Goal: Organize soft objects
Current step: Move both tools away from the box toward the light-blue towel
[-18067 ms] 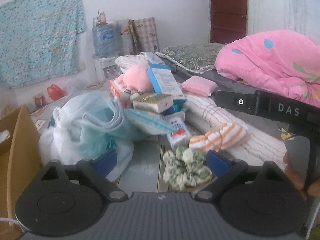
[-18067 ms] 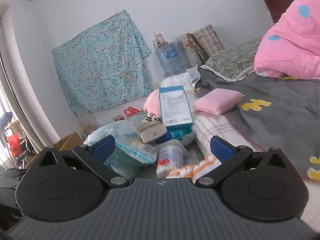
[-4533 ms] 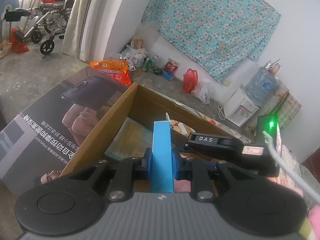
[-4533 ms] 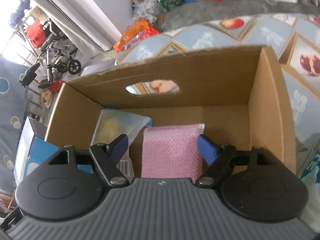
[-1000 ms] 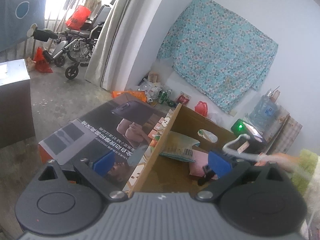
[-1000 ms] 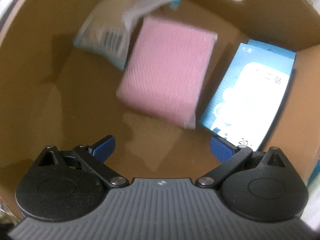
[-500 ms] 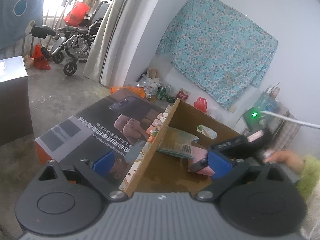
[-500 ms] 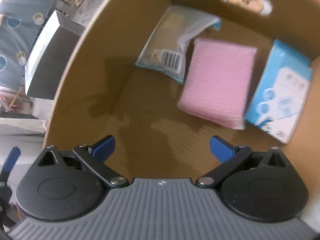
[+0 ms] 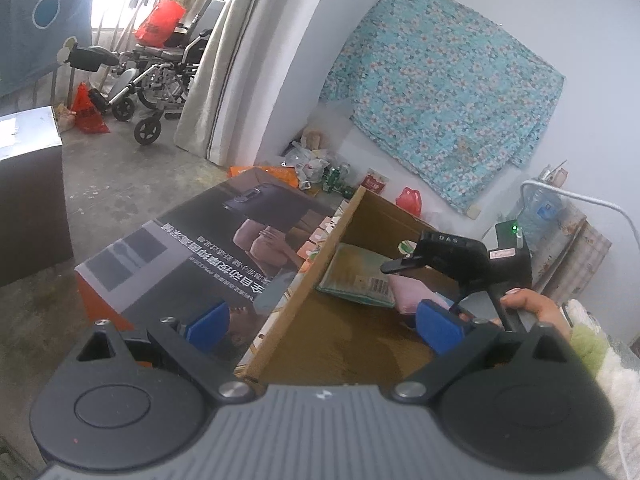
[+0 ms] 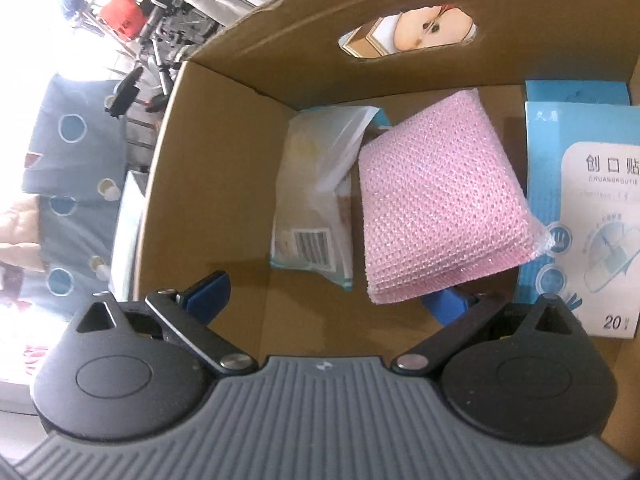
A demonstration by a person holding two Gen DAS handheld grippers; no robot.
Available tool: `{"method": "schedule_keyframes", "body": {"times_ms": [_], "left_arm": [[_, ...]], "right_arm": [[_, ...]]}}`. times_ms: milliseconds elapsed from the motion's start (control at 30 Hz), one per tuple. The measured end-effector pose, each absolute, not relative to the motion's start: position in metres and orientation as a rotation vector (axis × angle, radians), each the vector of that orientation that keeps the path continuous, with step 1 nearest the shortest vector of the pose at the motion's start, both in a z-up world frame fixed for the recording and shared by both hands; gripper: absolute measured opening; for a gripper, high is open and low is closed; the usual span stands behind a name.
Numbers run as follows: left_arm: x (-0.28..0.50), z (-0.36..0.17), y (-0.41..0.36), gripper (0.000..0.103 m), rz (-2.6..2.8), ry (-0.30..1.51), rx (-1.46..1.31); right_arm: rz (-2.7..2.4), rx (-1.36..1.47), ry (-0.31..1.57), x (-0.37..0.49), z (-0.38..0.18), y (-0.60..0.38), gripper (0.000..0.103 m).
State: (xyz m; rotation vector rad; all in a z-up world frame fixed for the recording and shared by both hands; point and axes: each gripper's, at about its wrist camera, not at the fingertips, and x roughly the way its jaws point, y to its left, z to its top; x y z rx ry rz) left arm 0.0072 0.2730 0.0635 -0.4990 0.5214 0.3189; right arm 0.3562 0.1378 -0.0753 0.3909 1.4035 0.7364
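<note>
An open cardboard box holds a pink mesh sponge pack, a clear plastic packet with a barcode and a blue bandage box. My right gripper is open and empty, low inside the box, with the sponge pack's near corner just past its right finger. My left gripper is open and empty above the box's left wall. In the left wrist view the right gripper body hangs over the packet and the sponge pack.
A large printed carton lies flat left of the box. A dark cabinet stands at far left, a wheelchair by the curtain. Floral cloth hangs on the wall. Litter and a red bag sit behind the box.
My right gripper has dropped lower and turned inside the box, so the items look larger and nearer. My left gripper has barely moved. Both stay open.
</note>
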Motion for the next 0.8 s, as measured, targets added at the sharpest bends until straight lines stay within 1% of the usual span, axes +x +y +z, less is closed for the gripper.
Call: {"method": "schedule_keyframes", "body": {"times_ms": [67,167,333,533,667,800], "left_arm": [[0.007,0.065,0.269,0.1,0.304,0.515,-0.49],[0.005,0.069,0.258,0.1,0.274,0.502,-0.462],[0.004,0.075,0.236,0.1,0.199,0.479,-0.435],[-0.001,0.084,0.193,0.1,0.083,0.438,-0.362],[-0.006,0.091,0.154,0.103,0.033,0.388,-0.307],[-0.003,0.092,0.114,0.103,-0.089,0.377,-0.28]], "right_arm": [[0.768,0.391,1.388,0.348,-0.065,0.133,0.102],[0.855,0.386,1.344,0.332,-0.033,0.121,0.102],[0.971,0.396,1.192,0.307,0.044,0.071,0.102],[1.03,0.364,0.885,0.245,0.128,-0.032,0.102],[0.938,0.258,0.659,0.183,0.172,-0.113,0.102],[0.742,0.167,0.488,0.122,0.194,-0.194,0.102]]}}
